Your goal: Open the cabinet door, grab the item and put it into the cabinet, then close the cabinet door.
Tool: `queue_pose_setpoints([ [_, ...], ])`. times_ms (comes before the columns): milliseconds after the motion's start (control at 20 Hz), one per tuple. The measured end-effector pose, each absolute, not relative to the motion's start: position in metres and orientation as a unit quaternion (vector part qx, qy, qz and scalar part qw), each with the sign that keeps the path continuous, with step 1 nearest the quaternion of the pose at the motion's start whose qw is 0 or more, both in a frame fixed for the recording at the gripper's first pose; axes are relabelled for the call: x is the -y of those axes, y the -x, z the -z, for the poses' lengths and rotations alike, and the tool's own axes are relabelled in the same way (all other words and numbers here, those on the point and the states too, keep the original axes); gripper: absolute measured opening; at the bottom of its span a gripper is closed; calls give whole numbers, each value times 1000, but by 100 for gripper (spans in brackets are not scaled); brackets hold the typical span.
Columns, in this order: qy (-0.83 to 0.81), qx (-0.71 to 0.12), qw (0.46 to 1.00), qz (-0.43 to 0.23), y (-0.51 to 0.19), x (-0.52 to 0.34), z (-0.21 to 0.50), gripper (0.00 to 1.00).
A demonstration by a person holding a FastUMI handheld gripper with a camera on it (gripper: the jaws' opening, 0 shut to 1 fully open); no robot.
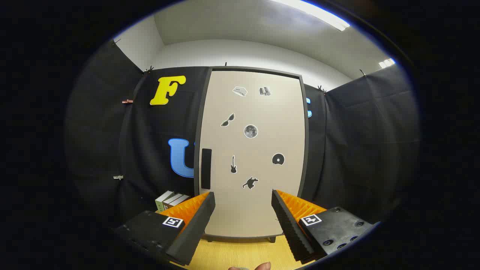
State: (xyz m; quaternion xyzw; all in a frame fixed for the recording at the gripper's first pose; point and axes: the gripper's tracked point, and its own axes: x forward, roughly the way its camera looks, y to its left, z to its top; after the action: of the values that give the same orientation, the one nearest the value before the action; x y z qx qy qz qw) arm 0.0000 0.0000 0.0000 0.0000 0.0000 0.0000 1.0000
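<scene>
One beige cabinet door (255, 150) closed, stickered, claw (243, 210) agape

The gripper (243, 215) has two wedge-shaped fingers (193, 228) with ribbed inner faces, standing apart. Each sits on a blocky mount bearing a square black-and-white marker (173, 222). The right mount shows round screw holes (342, 244).

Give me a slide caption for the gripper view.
Open gripper faces the closed cabinet door, its handle beyond the fingers; books stand beside it.
</scene>
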Motion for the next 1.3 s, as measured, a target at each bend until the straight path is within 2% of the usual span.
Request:
queue_pose_setpoints([
  [1000, -12, 2, 1000, -17, 4, -19, -4, 97],
  [1300, -39, 7, 998, -49, -33, -51, -22, 97],
])
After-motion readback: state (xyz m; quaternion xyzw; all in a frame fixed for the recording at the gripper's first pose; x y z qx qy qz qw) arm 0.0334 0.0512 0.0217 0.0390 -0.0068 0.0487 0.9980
